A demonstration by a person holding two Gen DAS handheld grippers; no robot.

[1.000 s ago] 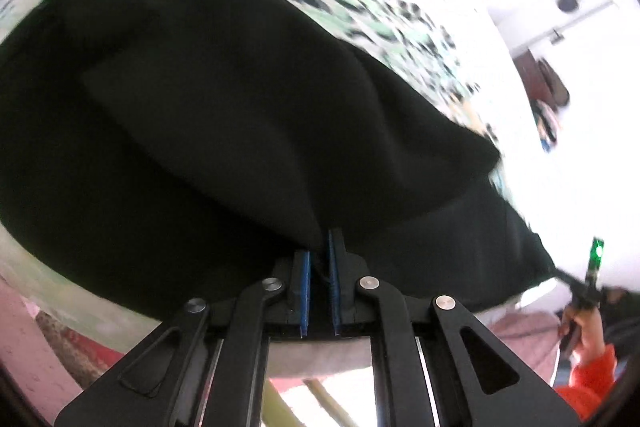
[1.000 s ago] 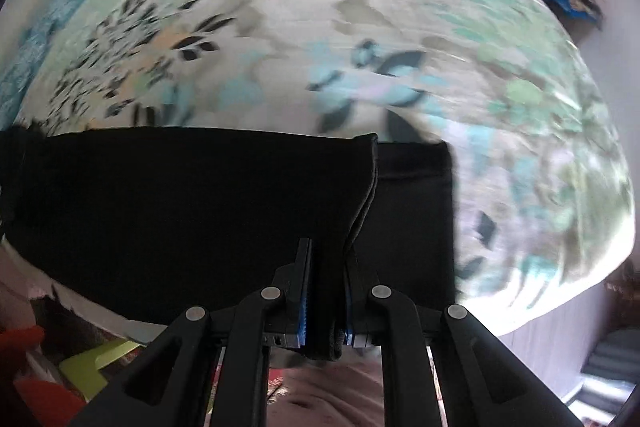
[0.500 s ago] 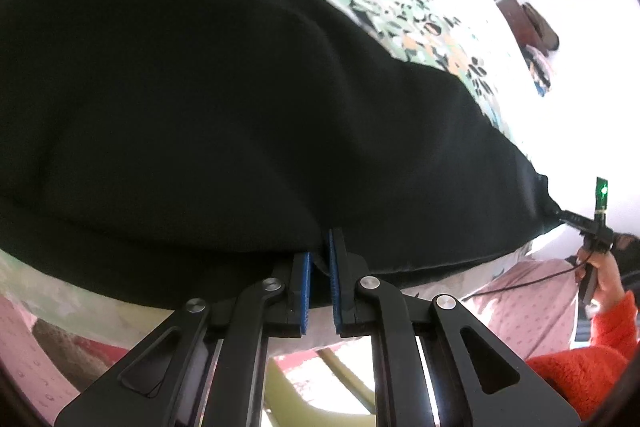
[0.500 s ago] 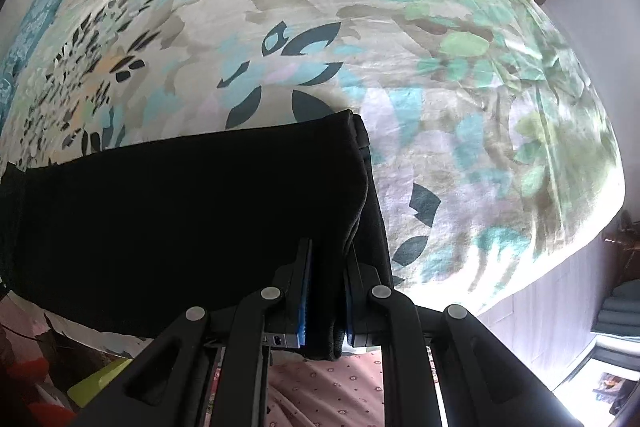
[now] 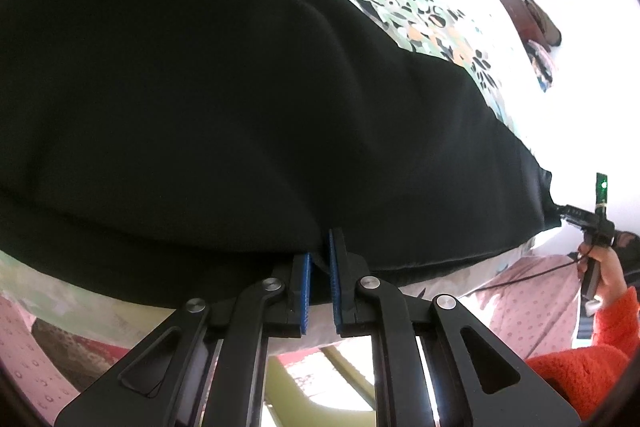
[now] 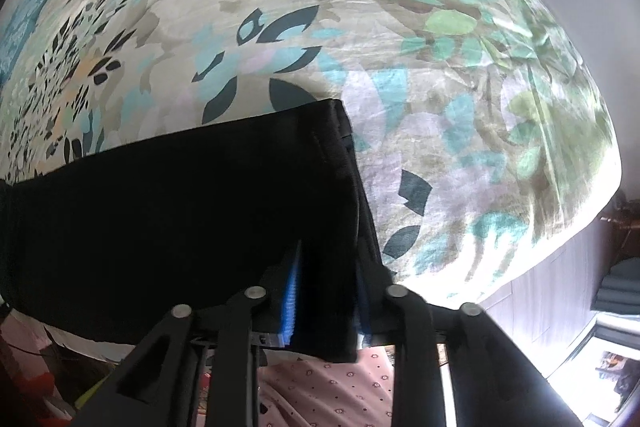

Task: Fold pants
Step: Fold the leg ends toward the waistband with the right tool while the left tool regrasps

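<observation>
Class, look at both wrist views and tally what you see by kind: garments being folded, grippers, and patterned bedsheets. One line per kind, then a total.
Black pants: 1
Grippers: 2 (left gripper, right gripper)
Leaf-print bedsheet: 1
Total: 4

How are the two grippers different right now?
The left gripper is pinched shut on the pants; the right gripper is opening, with the pants' edge between its fingers but no longer squeezed. The left gripper's blue pads sit close together; the right gripper's stand apart. Both are black with blue pads, and both are at the pants' near edge on the flowery sheet.
</observation>
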